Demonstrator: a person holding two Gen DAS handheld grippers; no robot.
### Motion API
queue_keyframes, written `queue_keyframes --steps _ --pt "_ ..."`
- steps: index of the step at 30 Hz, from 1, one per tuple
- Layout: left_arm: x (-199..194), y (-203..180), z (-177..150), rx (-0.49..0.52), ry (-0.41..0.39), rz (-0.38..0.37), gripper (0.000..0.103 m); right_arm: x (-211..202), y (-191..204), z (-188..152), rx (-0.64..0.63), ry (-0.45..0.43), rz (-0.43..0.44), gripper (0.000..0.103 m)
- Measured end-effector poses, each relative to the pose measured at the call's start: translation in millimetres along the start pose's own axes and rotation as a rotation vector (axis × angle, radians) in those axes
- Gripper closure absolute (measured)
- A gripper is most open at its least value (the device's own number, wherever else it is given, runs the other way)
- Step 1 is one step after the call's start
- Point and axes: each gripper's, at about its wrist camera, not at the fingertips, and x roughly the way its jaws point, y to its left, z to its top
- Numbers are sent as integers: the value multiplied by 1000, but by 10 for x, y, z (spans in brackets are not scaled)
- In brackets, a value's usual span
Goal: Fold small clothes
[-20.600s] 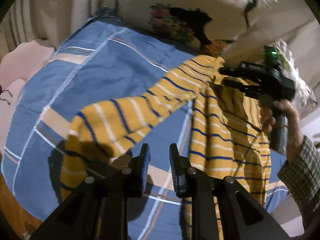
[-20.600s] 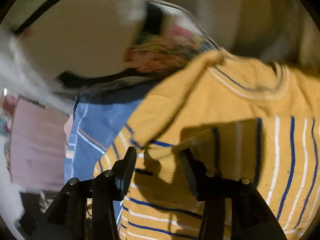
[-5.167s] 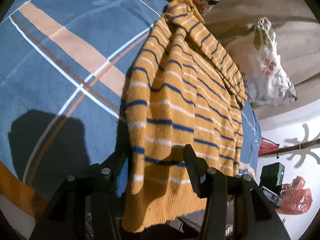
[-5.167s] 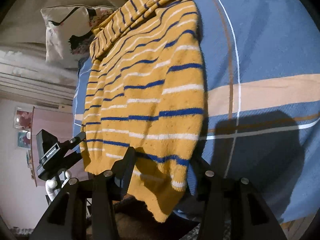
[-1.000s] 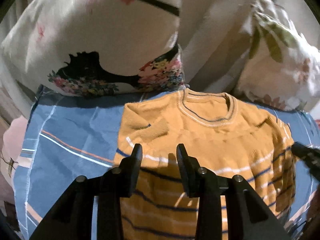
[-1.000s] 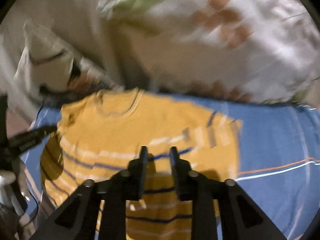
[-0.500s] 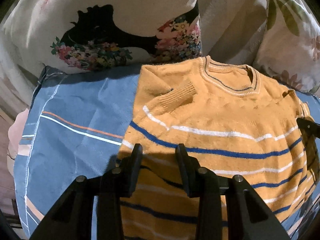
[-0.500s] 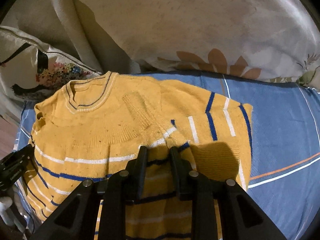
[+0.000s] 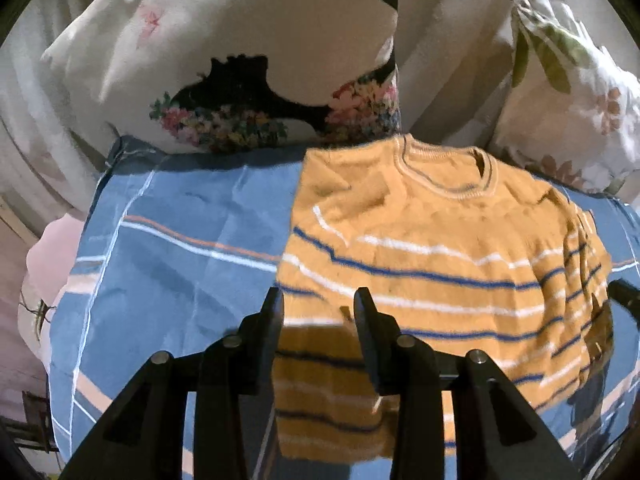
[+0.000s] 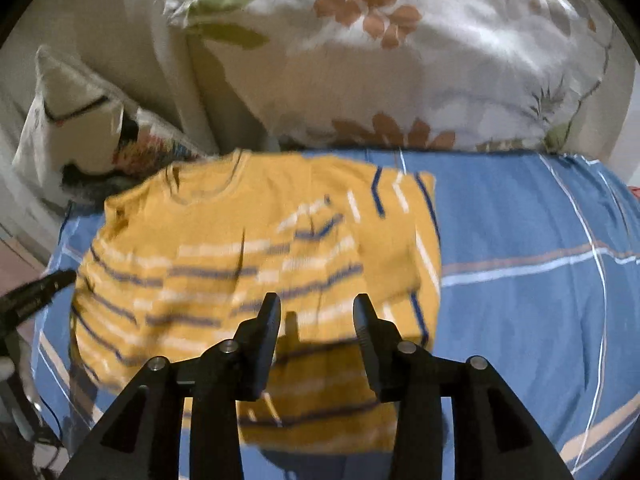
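Observation:
A yellow sweater with blue and white stripes lies flat on the blue plaid bedspread, neck toward the pillows and sleeves folded in. It also shows in the right wrist view, slightly blurred. My left gripper is open and empty above the sweater's near left part. My right gripper is open and empty above its near right part. The other gripper's tip shows at each view's edge.
A white pillow with a black and floral print and a leaf-print pillow stand behind the sweater at the bed's head. The bedspread extends bare to the right. A pink sheet lies at the left edge.
Both grippers have pulled back and up from the sweater, and the right one has opened wider. The sweater lies as it did.

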Motion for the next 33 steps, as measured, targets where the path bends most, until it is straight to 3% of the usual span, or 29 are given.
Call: queue_keyframes --steps 4,8,12,18,26,33 --pt "167 7 -175 -3 57 8 67 223 -115 -210 39 69 -1 62" --pt "318 18 -271 -2 91 22 64 304 -177 -243 46 76 7 61" --pt "237 27 -243 -22 83 28 63 278 -167 -236 31 81 11 61" --pt "-183 -109 -192 2 18 23 63 13 -256 -251 58 39 16 60" --pt "-153 -336 86 26 -3 -31 59 -204 -221 39 31 -12 57 59" --pt "203 -475 396 38 34 -98 59 74 155 414 -20 -4 116 59"
